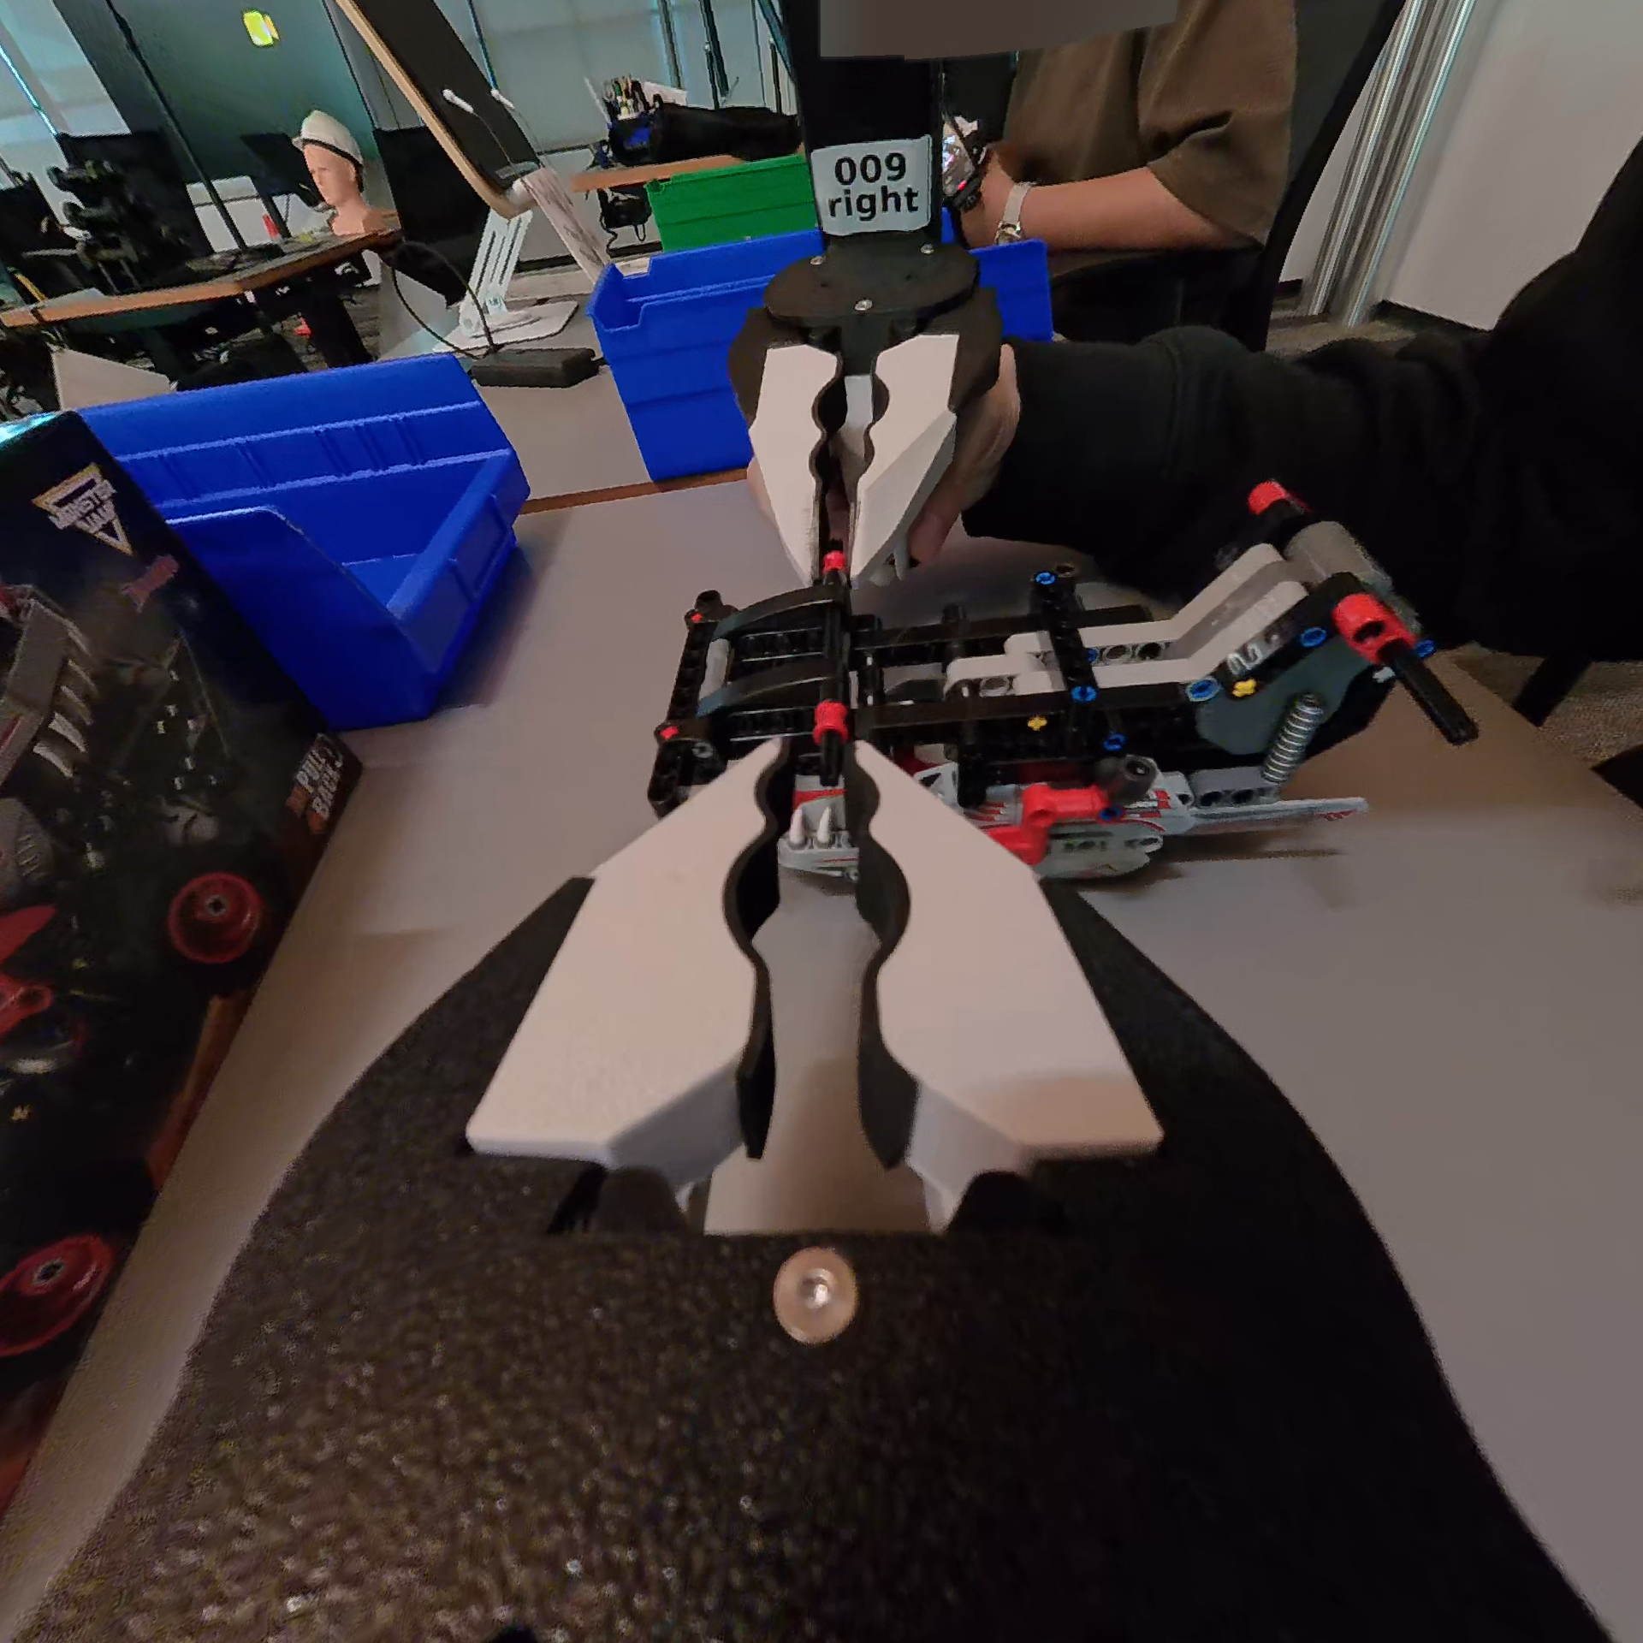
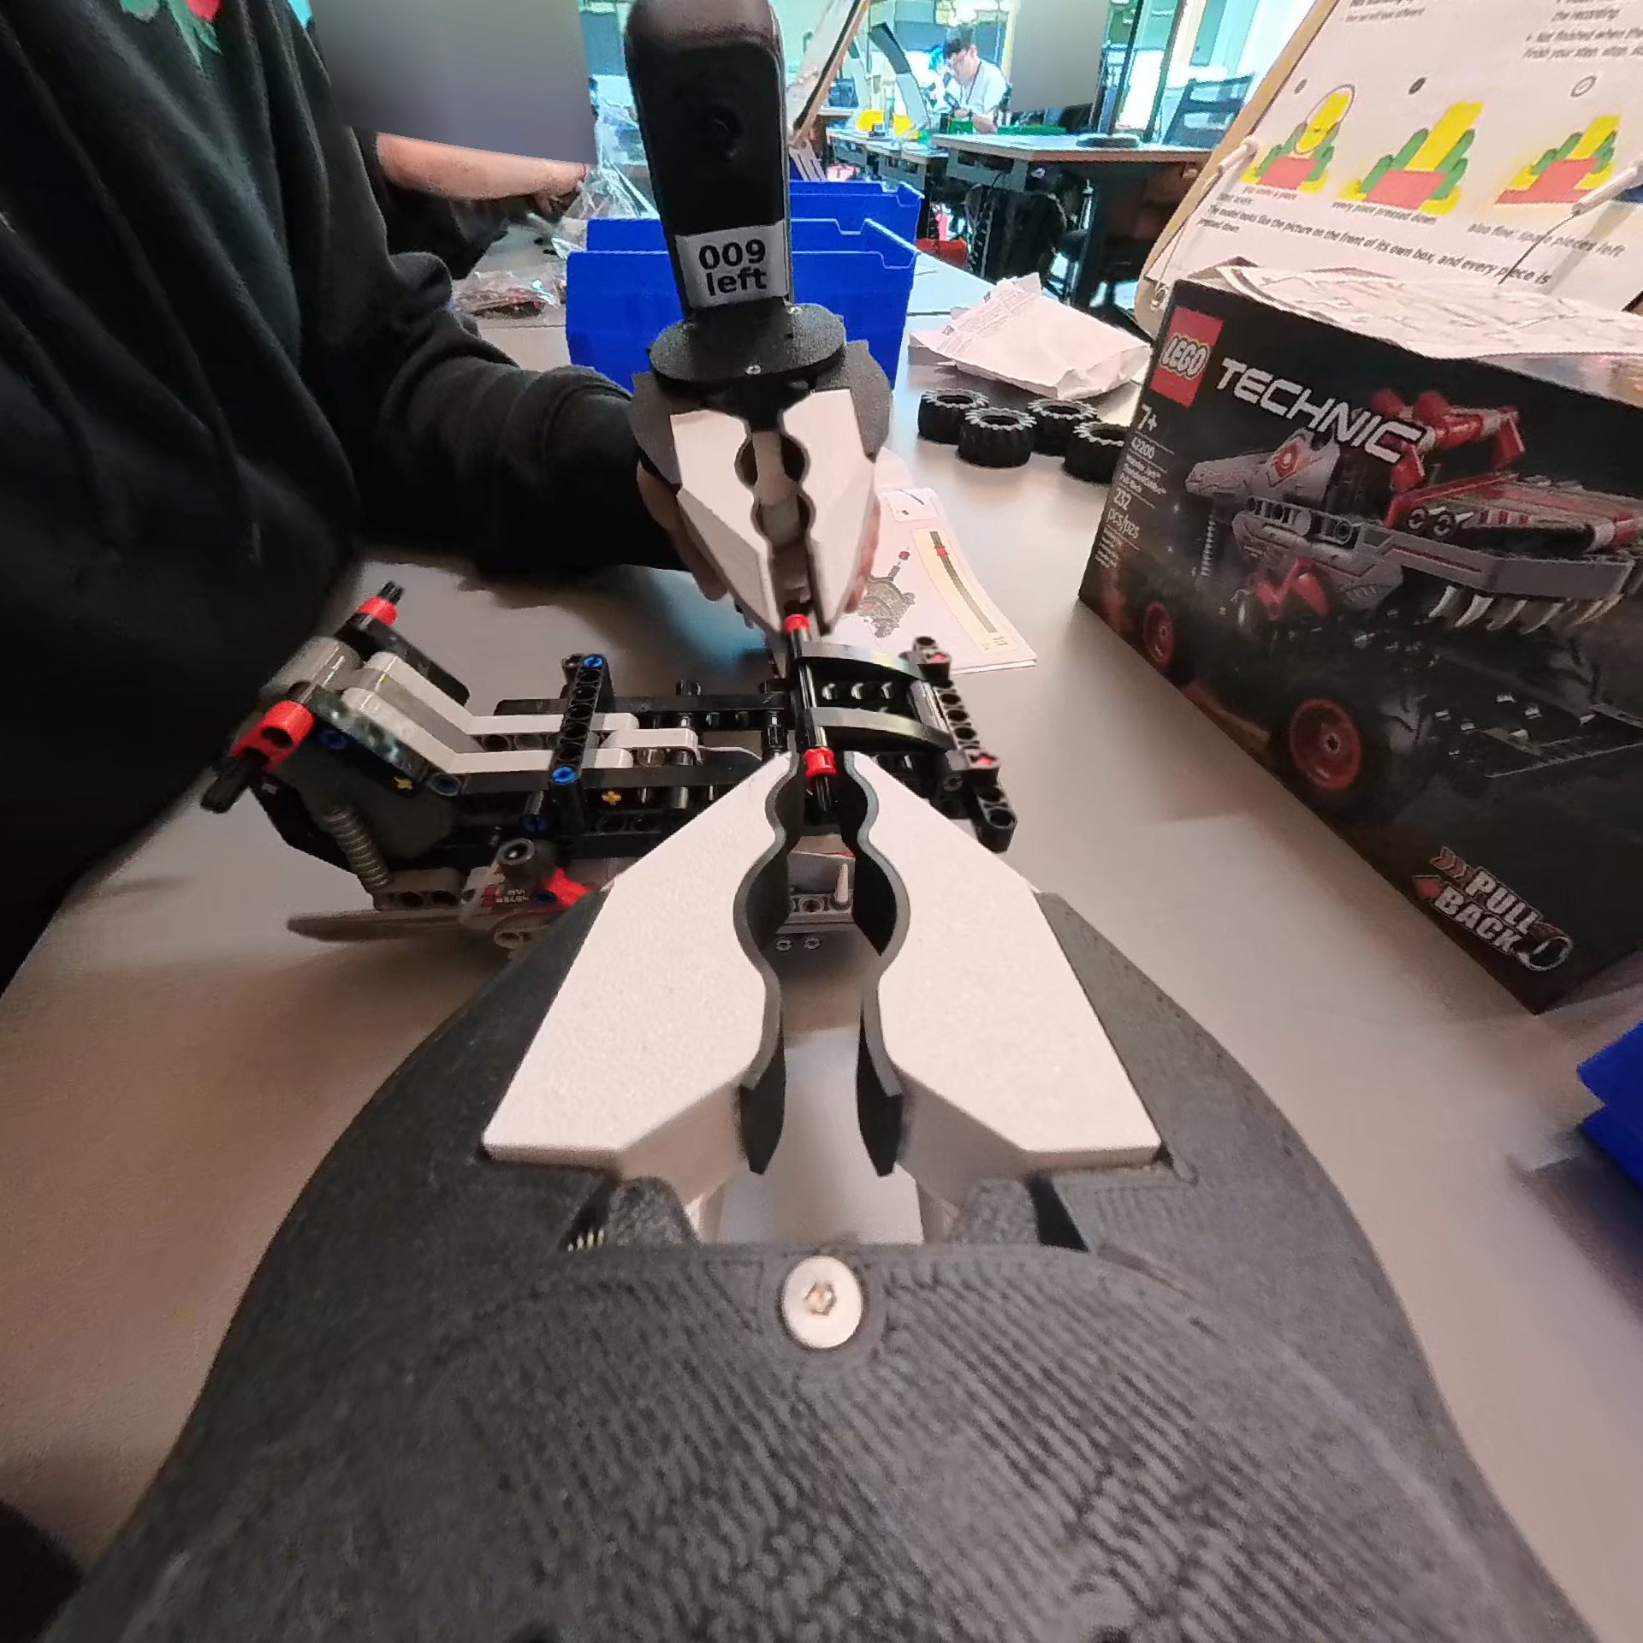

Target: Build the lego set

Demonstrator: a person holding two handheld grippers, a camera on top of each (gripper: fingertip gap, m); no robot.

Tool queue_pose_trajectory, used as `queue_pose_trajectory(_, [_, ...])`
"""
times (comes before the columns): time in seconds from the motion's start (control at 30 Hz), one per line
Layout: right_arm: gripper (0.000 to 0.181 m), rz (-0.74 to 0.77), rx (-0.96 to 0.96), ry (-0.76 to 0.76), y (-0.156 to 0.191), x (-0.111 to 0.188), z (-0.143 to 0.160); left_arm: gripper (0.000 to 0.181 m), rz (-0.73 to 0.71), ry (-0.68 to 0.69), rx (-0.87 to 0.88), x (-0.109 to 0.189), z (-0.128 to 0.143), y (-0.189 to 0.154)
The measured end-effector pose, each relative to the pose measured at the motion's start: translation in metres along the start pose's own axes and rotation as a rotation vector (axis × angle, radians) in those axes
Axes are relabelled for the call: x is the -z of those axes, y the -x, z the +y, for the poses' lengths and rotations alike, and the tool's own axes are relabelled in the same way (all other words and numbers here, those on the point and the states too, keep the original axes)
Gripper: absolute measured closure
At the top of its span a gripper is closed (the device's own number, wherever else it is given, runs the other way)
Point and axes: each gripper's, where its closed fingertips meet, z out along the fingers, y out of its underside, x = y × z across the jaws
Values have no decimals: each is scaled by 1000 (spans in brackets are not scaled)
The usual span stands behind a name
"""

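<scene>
A half-built black, grey and red lego truck chassis (image 1: pixel 978 676) lies on the grey table; it also shows in the right wrist view (image 2: pixel 622 738). A black axle (image 1: pixel 831 658) with a red bush at each end runs across its front end, also seen in the right wrist view (image 2: pixel 805 702). My left gripper (image 1: pixel 822 756) is shut on the near end of the axle. My right gripper (image 2: pixel 818 778) is shut on the opposite end. Each gripper faces the other across the chassis: the right gripper (image 1: pixel 834 569) in the left wrist view, the left gripper (image 2: pixel 794 622) in the right wrist view.
The set's box (image 2: pixel 1378 578) stands beside the chassis. Several black tyres (image 2: pixel 1022 427), a white paper bag (image 2: pixel 1040 347) and an instruction leaflet (image 2: pixel 942 578) lie behind it. Blue bins (image 1: pixel 356 533) stand on the table. A person's black sleeve (image 1: pixel 1334 462) reaches over the model's rear. One gripper's finger ends stand about 6 centimetres off the other's.
</scene>
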Motion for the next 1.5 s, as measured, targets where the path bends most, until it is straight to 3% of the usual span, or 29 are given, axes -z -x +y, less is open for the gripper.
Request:
queue_pose_trajectory(0.43, [169, 56, -26, -36, 11, -1, 1, 169, -53, 11, 42, 21, -10, -6])
queue_pose_trajectory(0.67, [163, 126, -43, -147, 15, 4, -12, 169, -117, 19, 21, 42, -26, -20])
queue_pose_trajectory(0.87, [154, 261, -67, -162, 14, 7, -14, 170, -193, 29, 11, 78, -34, -31])
queue_pose_trajectory(1.0, [146, 473, -128, -142, 14, 32, -20, 170, -252, 26, 6, 109, -38, -39])
queue_pose_trajectory(1.23, [134, 478, -281, 6, 95, 41, -12, 171, -295, 56, 60, 166, -20, -65])
queue_pose_trajectory(1.4, [128, 540, -314, 58, 114, 20, 14, 173, -267, 28, 155, 182, -1, -81])
queue_pose_trajectory(1.5, [131, 512, -351, -11, 115, 6, 12, 173, -225, 31, 206, 179, 8, -91])
